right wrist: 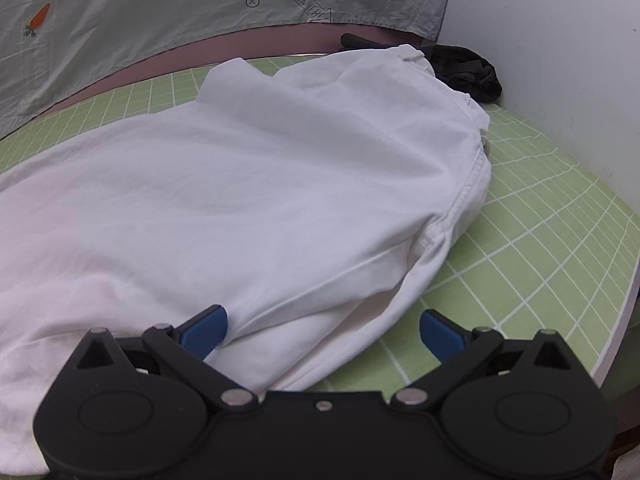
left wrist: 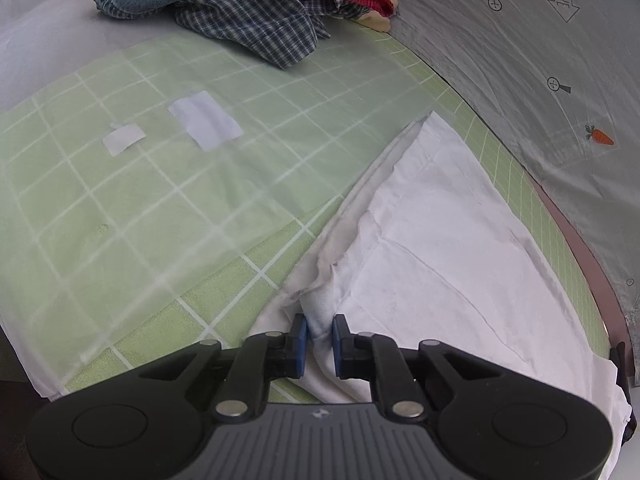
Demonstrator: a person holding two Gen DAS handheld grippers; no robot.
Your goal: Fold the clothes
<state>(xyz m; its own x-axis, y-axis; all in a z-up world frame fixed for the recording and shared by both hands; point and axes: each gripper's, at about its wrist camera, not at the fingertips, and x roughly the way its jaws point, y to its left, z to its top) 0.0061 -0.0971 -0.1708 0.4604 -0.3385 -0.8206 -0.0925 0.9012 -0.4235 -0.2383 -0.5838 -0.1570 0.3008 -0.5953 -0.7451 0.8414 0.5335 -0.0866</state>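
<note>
We hold a gripper in each hand over a white garment spread on a green grid mat on the counter. Our left gripper has its blue fingers nearly together, pinching a raised fold at the garment's near edge. Our right gripper has its fingers spread wide; the garment's near corner lies between them, bunched against one finger, and the other finger hangs over bare mat, gripping nothing. At the mat's far end we see a pile of clothes. A grey cloth with carrots lies beyond the counter's far edge.
</note>
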